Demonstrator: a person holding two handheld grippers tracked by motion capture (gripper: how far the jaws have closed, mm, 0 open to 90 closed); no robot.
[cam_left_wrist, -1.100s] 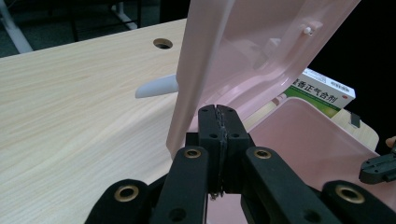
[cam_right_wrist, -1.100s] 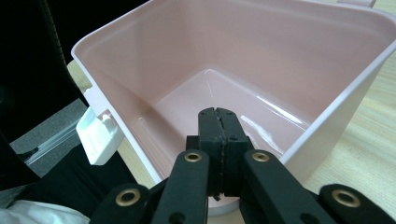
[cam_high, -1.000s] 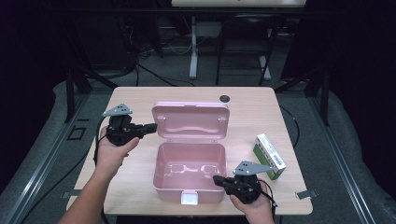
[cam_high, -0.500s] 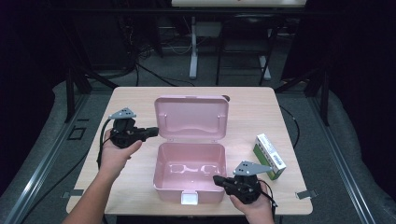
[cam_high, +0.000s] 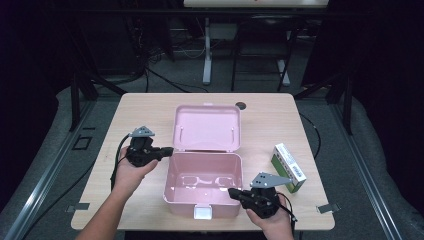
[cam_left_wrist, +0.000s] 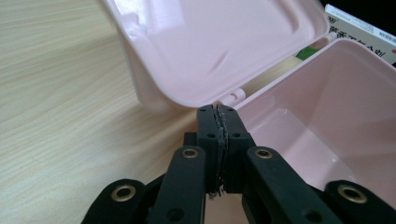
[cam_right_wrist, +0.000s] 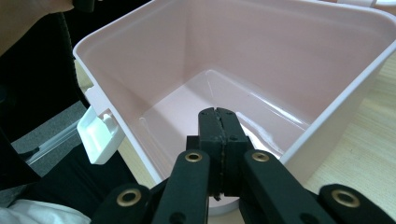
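On the light wooden tabletop (cam_high: 145, 122) sits an open pink plastic box (cam_high: 202, 192) with a hinged lid (cam_high: 207, 127) that stands tilted back behind the tub, its inner face toward the person. The tub looks empty; a white latch tab (cam_high: 202, 213) hangs from its near wall, and shows also at the left of the right gripper view (cam_right_wrist: 95, 135).

At the box's left rear corner, the left tongs (cam_high: 167, 149) point toward the hinge line, held in the person's left hand (cam_high: 130, 170). Their two black jaws are pressed together with nothing between them; in the left gripper view (cam_left_wrist: 217, 114) the tips sit just in front of the small pink hinge knuckle (cam_left_wrist: 236, 94), very near the tub's rim, and whether they touch it I cannot tell.

Near the box's front right corner, the right tongs (cam_high: 232, 192) are held low in the right hand (cam_high: 272, 220). Their jaws too are together and hold nothing; in the right gripper view (cam_right_wrist: 217, 116) the tips reach over the rim, above the tub's floor.

Just right of the box lies a green and white cardboard carton (cam_high: 289, 167), apart from both tongs. A small dark round disc (cam_high: 240, 105) rests near the tabletop's far edge.
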